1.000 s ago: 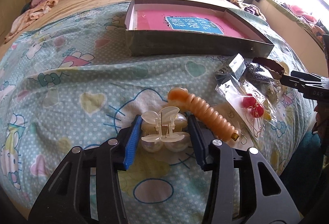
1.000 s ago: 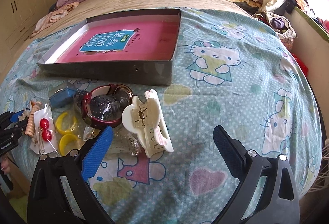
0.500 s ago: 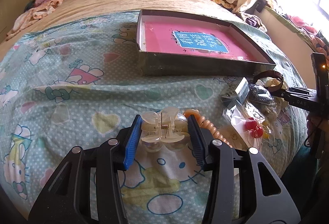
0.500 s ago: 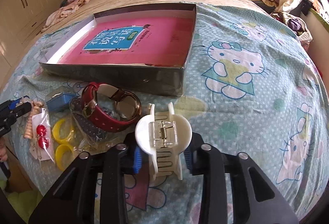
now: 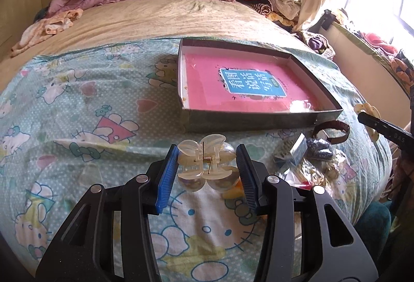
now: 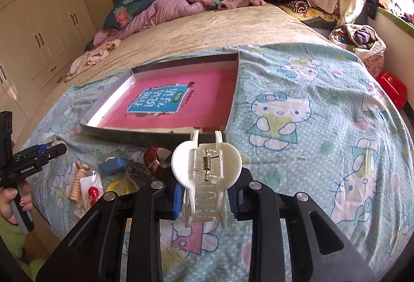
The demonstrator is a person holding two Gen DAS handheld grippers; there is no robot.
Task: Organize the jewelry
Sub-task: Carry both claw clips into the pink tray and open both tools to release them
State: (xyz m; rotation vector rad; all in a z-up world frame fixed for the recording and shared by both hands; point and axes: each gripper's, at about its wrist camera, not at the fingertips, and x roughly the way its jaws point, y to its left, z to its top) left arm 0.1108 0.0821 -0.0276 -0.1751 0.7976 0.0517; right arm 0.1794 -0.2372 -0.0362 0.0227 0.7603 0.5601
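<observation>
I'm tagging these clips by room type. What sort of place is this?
Almost certainly a home bedroom: the work surface is a bed with a Hello Kitty sheet, pillows and clothes piled at the headboard, and a built-in wardrobe alongside.

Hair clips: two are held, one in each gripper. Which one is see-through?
The clear hair clip in the left gripper, with rounded, butterfly-like wings. The white hair clip in the right gripper is opaque, with long straight teeth.
</observation>
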